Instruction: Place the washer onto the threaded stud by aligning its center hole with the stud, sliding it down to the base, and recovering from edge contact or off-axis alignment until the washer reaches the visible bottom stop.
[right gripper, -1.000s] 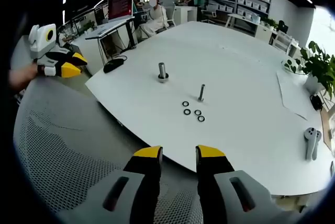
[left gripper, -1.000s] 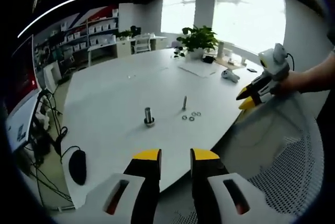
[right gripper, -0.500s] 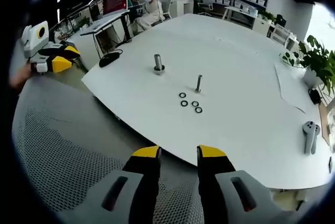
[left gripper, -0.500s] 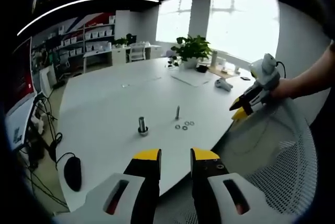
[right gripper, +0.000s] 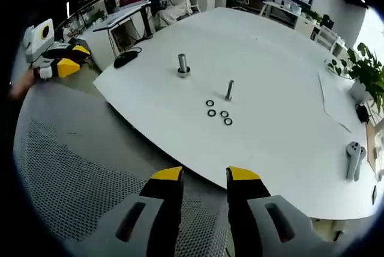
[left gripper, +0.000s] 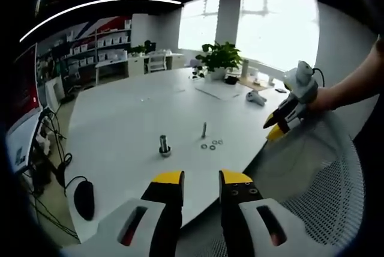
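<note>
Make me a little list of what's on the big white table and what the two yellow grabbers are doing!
table: large white oval table
washers: four small dark metal rings lying flat, near the thin stud
thin stud: slim upright threaded metal stud, bare
thick stud: stout upright metal post on a round base
left gripper: open, empty, off the table edge
right gripper: open, empty, over the mesh chair

Both tongs have been drawn back from the desk (left gripper: 120, 119) over the last second, so the stud (left gripper: 204, 130), the washers (left gripper: 212, 145) and the larger bolt (left gripper: 164, 145) are seen smaller and farther off. The right tongs (left gripper: 275, 130) are seen slightly lower and nearer the desk edge, and the left tongs (right gripper: 65, 65) higher up. Neither pair's jaw gap has been altered; nothing on the desk has been shifted.
</note>
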A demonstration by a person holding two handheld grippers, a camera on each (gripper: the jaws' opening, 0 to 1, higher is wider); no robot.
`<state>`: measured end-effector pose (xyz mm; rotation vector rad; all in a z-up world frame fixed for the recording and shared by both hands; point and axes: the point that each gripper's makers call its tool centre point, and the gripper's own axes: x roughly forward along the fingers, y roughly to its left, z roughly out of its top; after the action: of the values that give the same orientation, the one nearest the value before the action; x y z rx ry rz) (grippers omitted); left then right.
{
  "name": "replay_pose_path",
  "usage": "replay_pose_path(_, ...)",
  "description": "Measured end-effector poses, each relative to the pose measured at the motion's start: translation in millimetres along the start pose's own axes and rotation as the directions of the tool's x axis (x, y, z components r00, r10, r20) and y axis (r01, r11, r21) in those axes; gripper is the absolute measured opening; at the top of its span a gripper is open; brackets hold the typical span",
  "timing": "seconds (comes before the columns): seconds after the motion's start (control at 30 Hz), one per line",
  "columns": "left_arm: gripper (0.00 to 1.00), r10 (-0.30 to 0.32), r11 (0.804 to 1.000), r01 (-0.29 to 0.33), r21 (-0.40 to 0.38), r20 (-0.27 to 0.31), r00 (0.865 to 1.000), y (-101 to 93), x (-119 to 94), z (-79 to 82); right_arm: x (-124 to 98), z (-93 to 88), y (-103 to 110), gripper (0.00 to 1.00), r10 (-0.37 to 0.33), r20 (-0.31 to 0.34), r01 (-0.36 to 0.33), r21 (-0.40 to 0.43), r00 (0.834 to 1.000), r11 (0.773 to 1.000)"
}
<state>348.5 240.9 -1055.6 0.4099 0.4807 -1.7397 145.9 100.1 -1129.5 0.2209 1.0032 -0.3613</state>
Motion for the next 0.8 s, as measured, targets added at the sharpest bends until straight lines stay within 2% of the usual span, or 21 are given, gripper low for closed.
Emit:
replay_pose_path(0.13, 0.22, -0.002, 1.0, 0.002, 0.013, -0.004, 1.0, 0.3, 0.9, 0.0, 7.7, 14.2, -15.9, 0.31, -0.006, 0.0, 0.006, -0.006, 1.0, 1.0)
replay_pose_path(0.2, 0.22, 0.004, 1.0, -0.004, 0.011, 0.005, 1.0, 1.7, 0.6, 1.6, 7.7, 22.8, -14.3, 0.31, 0.0, -0.009, 0.0, -0.012, 1.0, 1.0)
replay_pose_path(0.3, 0.22, 0.011, 1.0, -0.011, 0.007, -0.005, 1.0, 3.2, 1.7, -0.2, 19.1, 35.2, -26.4, 0.31, -0.013, -0.001, 0.013, -0.021, 1.0, 1.0)
replay_pose_path(0.37, 0.22, 0.007, 1.0, -0.007, 0.011, -0.016, 1.0, 3.0, 2.2, -3.0, 26.6, 49.5, -26.3, 0.31, -0.012, 0.031, 0.012, 0.013, 0.999, 1.0)
replay_pose_path(0.5, 0.21, 0.013, 1.0, -0.013, 0.018, -0.004, 1.0, 4.5, 0.9, -0.1, 43.3, 63.1, -27.2, 0.31, -0.014, 0.081, 0.007, 0.086, 0.997, 0.996)
replay_pose_path(0.57, 0.2, 0.021, 1.0, -0.021, 0.012, -0.005, 1.0, 6.1, 1.3, -1.3, 51.6, 64.6, -24.9, 0.31, -0.008, 0.091, -0.002, 0.109, 0.996, 0.994)
replay_pose_path(0.67, 0.2, 0.028, 0.999, -0.028, 0.017, -0.021, 0.999, 7.0, 2.4, -5.4, 67.0, 58.7, -27.0, 0.31, -0.034, 0.1, 0.025, 0.083, 0.994, 0.996)
replay_pose_path(0.73, 0.2, 0.026, 0.999, -0.025, 0.024, -0.024, 0.999, 6.8, 2.6, -5.6, 79.4, 43.2, -31.0, 0.31, -0.05, 0.067, 0.044, 0.08, 0.997, 0.996)
replay_pose_path(0.8, 0.2, 0.026, 0.999, -0.026, 0.025, -0.017, 1.0, 6.1, 2.2, -3.9, 81.2, 37.2, -22.2, 0.31, -0.04, 0.052, 0.034, 0.108, 0.998, 0.994)
